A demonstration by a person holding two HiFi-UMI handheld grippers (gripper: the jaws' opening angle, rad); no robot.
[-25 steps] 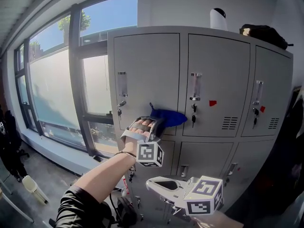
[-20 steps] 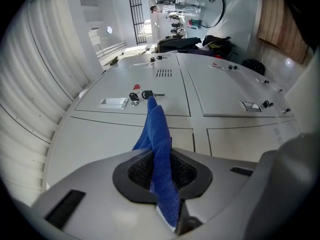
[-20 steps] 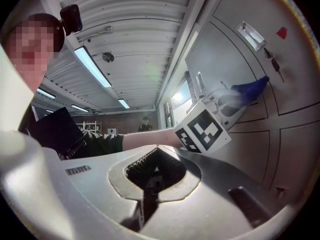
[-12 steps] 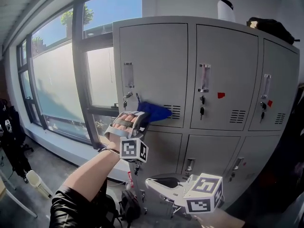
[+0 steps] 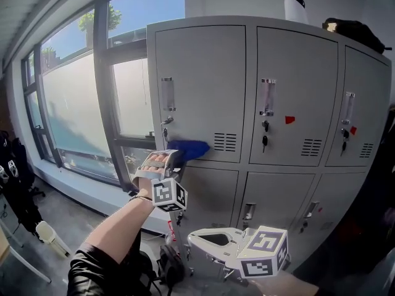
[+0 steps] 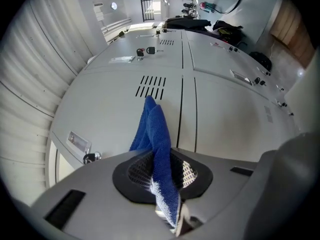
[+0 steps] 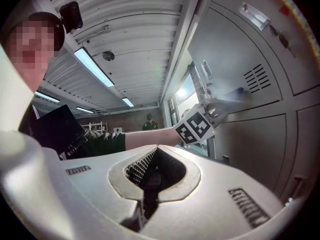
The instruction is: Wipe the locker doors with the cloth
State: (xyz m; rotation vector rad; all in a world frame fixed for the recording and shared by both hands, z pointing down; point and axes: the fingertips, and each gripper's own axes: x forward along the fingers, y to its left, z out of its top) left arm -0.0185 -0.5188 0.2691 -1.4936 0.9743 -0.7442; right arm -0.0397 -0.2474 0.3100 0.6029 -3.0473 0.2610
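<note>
Pressing one cloth (image 5: 190, 147) (blue) against one locker door (image 5: 200, 91) — left gripper (image 5: 168, 159).

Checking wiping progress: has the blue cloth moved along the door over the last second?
Yes. The blue cloth, clamped in the left gripper, has slid left: it covered the vent slots before and now lies clear of them, nearer the lock.

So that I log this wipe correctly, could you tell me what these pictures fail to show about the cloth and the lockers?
- Head view: whether the cloth presses on the locker door is too small to tell; the left hand-held gripper covers its near end.
- Head view: the right hand-held gripper and the bottom edge hide part of the lower lockers.
- All views: dirt on the locker door is too fine to see.
</note>
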